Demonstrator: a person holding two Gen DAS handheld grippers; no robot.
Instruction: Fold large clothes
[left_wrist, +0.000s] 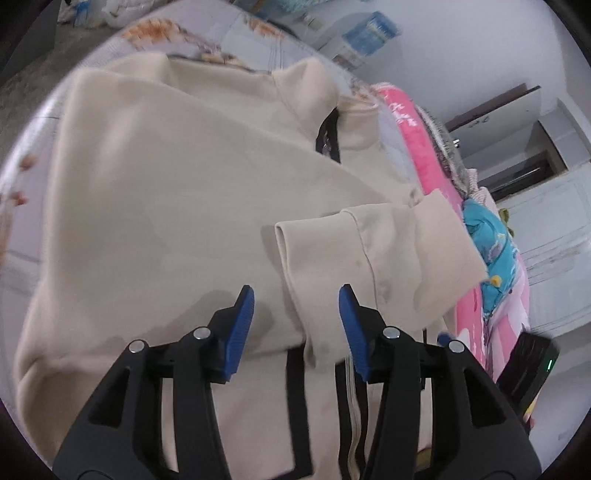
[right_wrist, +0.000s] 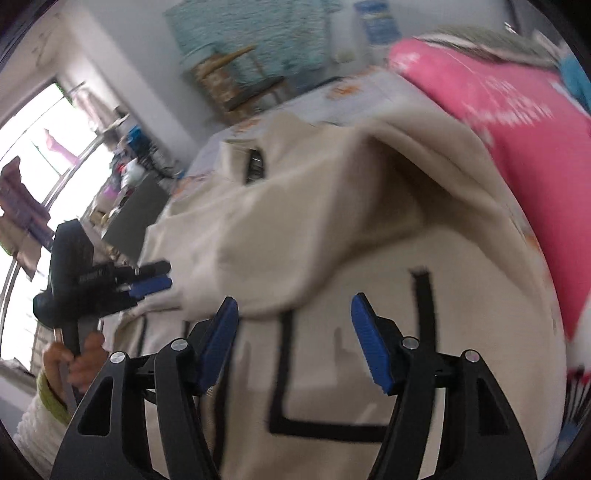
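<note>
A large cream sweatshirt (left_wrist: 166, 192) with a black half-zip at its collar (left_wrist: 327, 136) lies spread on a bed. One sleeve is folded across its body, and the cuff (left_wrist: 314, 266) rests between the blue pads of my left gripper (left_wrist: 295, 299), which is open and not pressing on it. In the right wrist view the sweatshirt (right_wrist: 369, 240) is blurred, with black stripe trim (right_wrist: 280, 369) near the bottom. My right gripper (right_wrist: 295, 306) hovers open over a folded flap of it, gripping nothing. The left gripper (right_wrist: 168, 275) appears at the garment's left edge, held by a person's hand (right_wrist: 85, 354).
The bed has a pale floral sheet (left_wrist: 207, 33). A pink blanket (left_wrist: 417, 147) and blue patterned cloth (left_wrist: 491, 251) lie piled along the garment's right side. A black device (left_wrist: 528, 369) sits lower right. A chair (right_wrist: 236, 81) and a bright window (right_wrist: 48, 122) stand beyond the bed.
</note>
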